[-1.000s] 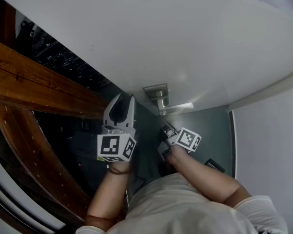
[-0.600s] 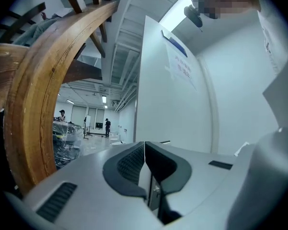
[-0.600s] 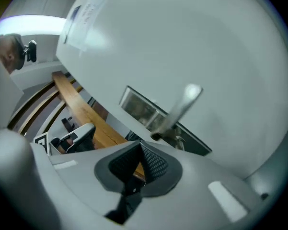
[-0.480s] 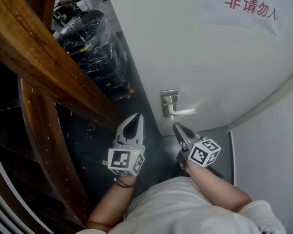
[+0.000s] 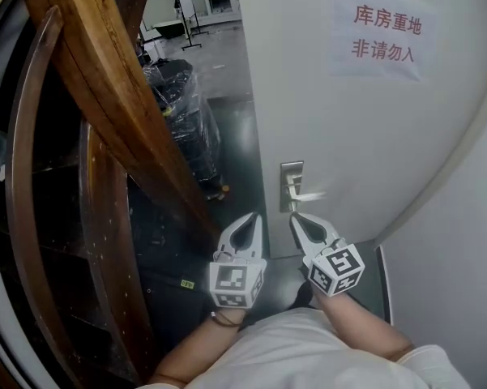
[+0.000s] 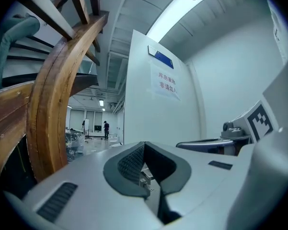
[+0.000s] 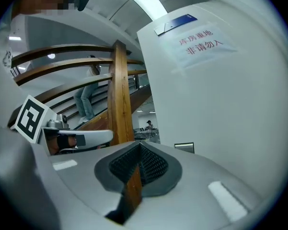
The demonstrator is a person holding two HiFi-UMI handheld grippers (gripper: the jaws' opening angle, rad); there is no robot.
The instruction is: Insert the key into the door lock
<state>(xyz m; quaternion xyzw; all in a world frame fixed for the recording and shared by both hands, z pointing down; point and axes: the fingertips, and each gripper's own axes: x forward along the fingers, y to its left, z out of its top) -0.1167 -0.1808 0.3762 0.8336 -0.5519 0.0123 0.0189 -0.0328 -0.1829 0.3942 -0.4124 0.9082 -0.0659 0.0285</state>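
The white door (image 5: 348, 128) carries a metal lock plate (image 5: 291, 175) with a lever handle (image 5: 309, 195); the plate also shows in the right gripper view (image 7: 184, 147). Just below the handle, my right gripper (image 5: 296, 217) points at the door with its jaws shut and nothing between the pads (image 7: 140, 146). To its left, a little off the door's edge, my left gripper (image 5: 252, 217) is shut. In the left gripper view a small notched metal piece, seemingly the key (image 6: 144, 178), is pinched where the pads meet (image 6: 143, 146).
A heavy wooden stair beam (image 5: 105, 96) runs diagonally at the left, close to my left gripper. Plastic-wrapped goods (image 5: 182, 112) stand on the floor behind it. A paper sign (image 5: 386, 32) hangs on the door. A white wall (image 5: 462, 250) adjoins the door at the right.
The left jaws went from wide open to shut. Both grippers rose toward the handle, the right one rolling over, and the head view tilted up along the door.
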